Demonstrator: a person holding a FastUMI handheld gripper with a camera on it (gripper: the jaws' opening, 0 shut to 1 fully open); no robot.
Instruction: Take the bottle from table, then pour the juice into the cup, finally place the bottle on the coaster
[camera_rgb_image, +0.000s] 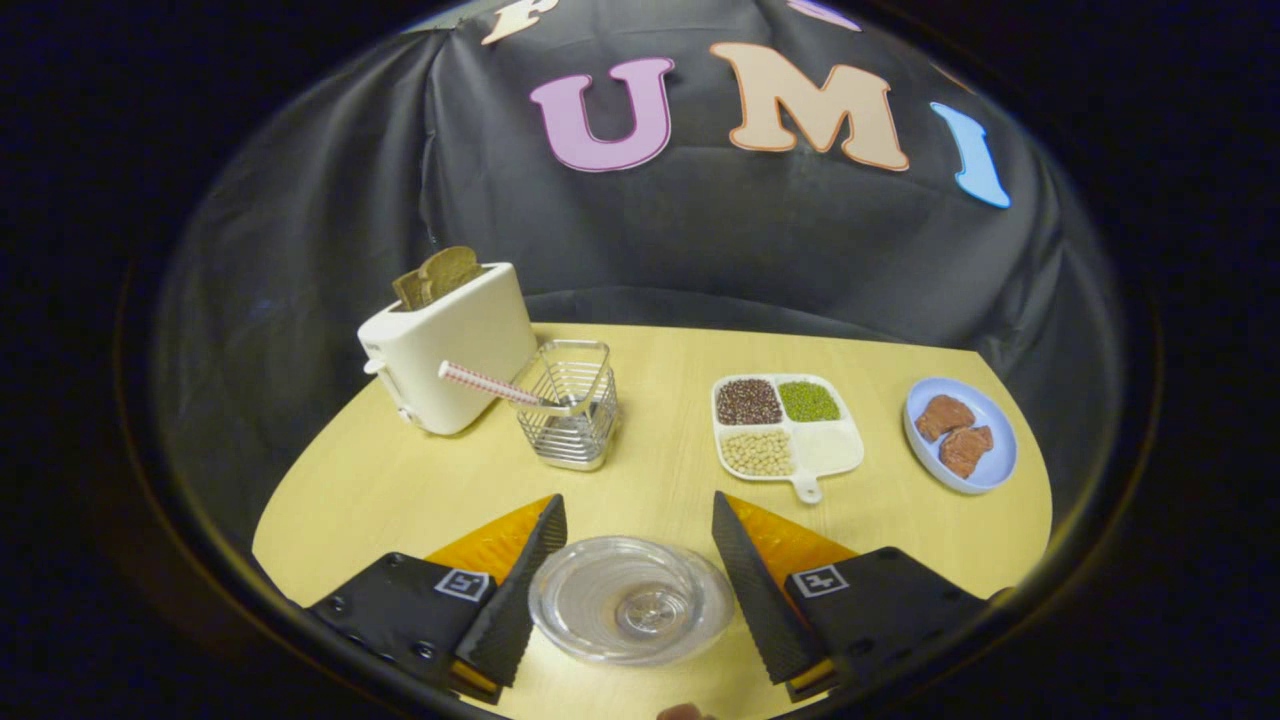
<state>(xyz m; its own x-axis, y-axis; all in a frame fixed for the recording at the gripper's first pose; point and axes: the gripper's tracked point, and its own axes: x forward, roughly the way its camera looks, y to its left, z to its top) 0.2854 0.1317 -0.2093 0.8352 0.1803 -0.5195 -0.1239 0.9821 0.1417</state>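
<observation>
Cup (631, 600) clear, hard to read, between spread tongs (638, 515), untouched.

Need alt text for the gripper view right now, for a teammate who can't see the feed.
The gripper is open, its fingers either side of a clear glass dish on a pale wooden table. Beyond stand a toaster with bread, a wire basket holding a straw, a divided bean tray and a blue plate.

The gripper (638, 545) had its fingers spread, a clear glass cup (631, 600) between them untouched. Bare pale wooden desk (660, 470) lay ahead. Beyond stood a silver wire basket (570, 405), a white toaster (450, 345), a white divided bean tray (787, 425) and a blue plate (960, 435).
</observation>
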